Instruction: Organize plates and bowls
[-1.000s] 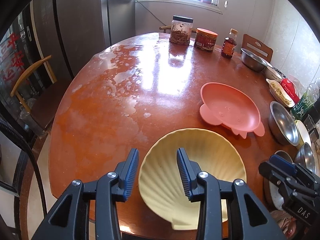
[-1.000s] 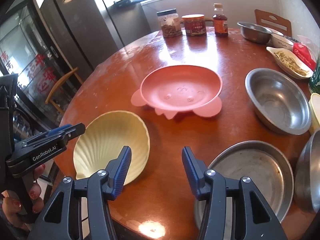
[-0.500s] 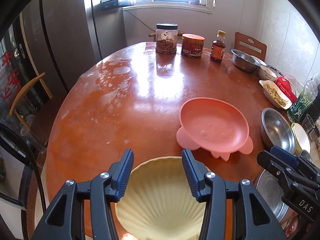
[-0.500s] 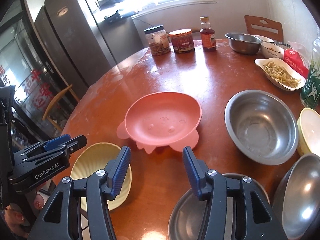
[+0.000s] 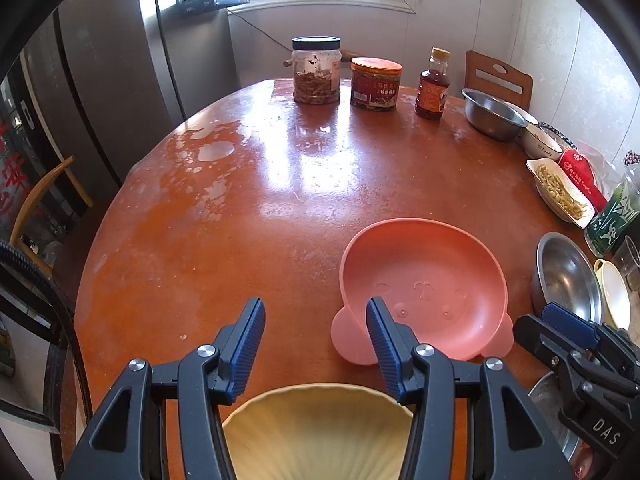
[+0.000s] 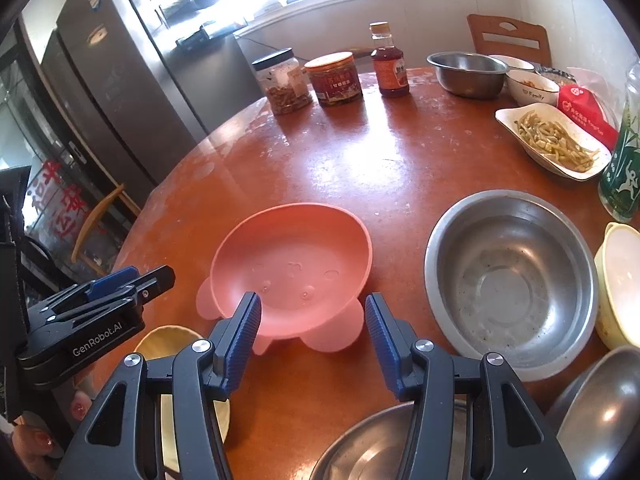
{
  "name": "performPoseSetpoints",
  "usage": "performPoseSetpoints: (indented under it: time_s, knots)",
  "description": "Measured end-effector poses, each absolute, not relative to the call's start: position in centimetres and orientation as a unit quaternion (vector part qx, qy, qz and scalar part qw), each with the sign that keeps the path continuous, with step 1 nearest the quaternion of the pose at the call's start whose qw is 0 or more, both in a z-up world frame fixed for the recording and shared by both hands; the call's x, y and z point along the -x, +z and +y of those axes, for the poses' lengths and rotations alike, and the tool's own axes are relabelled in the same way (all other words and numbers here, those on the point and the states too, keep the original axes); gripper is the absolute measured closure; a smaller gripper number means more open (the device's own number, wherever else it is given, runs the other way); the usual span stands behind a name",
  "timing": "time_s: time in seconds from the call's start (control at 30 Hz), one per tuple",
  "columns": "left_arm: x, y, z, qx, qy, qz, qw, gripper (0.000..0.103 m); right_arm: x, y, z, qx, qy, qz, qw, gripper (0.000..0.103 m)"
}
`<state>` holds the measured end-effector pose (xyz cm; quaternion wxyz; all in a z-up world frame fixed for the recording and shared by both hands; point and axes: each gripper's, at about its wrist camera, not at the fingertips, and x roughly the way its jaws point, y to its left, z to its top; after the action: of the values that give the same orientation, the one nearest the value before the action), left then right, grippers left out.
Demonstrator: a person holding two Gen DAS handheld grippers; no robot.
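While both tongs (image 5: 316,344) (image 6: 313,334) gape empty, they half hide the shell plate (image 5: 316,432).

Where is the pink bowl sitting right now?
In the right wrist view, the pink bowl sits centre on the table, left of a steel bowl, beyond the yellow shell plate.

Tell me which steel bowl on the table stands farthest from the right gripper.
The small steel bowl at the table's far edge, right of the sauce bottle. The other steel bowls, such as the large steel bowl, sit close to the right gripper.
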<state>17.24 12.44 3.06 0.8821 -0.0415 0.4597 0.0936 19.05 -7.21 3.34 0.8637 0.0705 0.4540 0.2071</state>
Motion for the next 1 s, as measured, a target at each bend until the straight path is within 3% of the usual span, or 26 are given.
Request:
performPoseSetpoints:
  time_s: [0.77,0.9,1.0]
  knots:
    - [-22.2,-2.0,12.2,0.044,0.051,0.531,0.845,0.047,-22.7,-1.5,-4.4,-0.028,0.192,0.516,0.834,0.047]
    - [-22.2,-2.4,11.9,0.058,0.025,0.535,0.843,0.056,-22.5,-1.6,-4.3,-0.020,0.195,0.511,0.837,0.063]
    - [-22.1,-2.5,11.7,0.044,0.027,0.531,0.846,0.062,-22.4,-1.5,-4.3,-0.017,0.192,0.504,0.842,0.065]
